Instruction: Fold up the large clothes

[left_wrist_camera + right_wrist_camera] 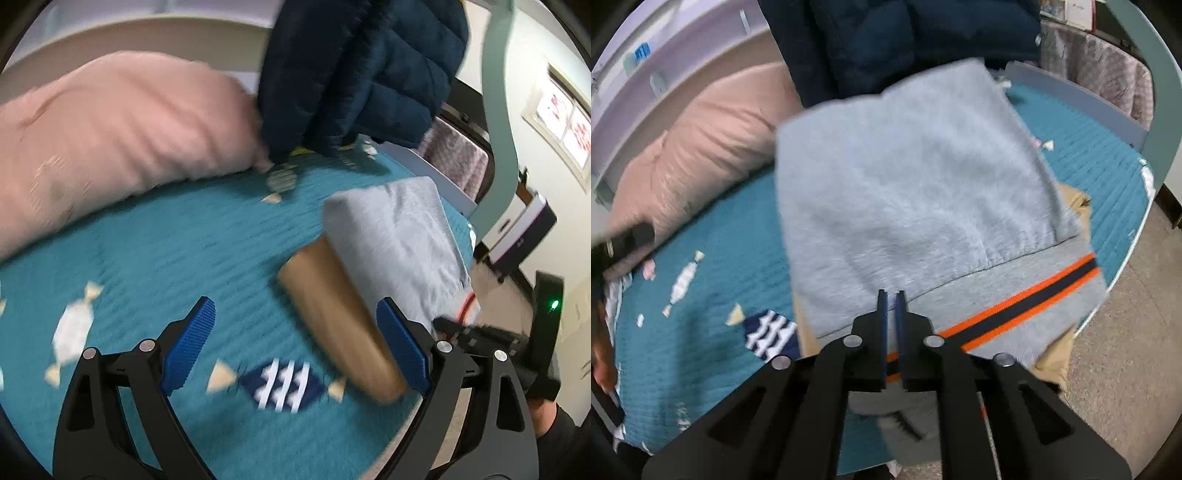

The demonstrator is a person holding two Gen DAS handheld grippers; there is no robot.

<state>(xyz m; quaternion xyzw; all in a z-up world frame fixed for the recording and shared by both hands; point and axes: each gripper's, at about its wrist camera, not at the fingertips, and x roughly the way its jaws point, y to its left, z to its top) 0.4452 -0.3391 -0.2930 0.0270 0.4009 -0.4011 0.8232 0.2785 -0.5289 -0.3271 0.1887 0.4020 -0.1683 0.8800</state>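
A folded grey sweatshirt (916, 177) with an orange and navy striped hem (1034, 291) lies on top of a folded tan garment (1071, 199) near the bed's edge. My right gripper (892, 293) hovers over the hem, its jaws only a slit apart with no cloth pinched between them. In the left wrist view the grey sweatshirt (399, 236) and the tan garment (340, 321) lie to the right. My left gripper (295, 302) stands wide open above the teal quilt (166, 258), with its right finger (402, 350) beside the tan garment. Both views are motion-blurred.
A pink pillow (110, 140) lies at the back left of the bed. A navy puffer jacket (362, 74) is piled behind the folded stack. Patterned pinkish fabric (458, 158) sits past the bed's far corner. The bed edge and the bare floor (1126, 369) are on the right.
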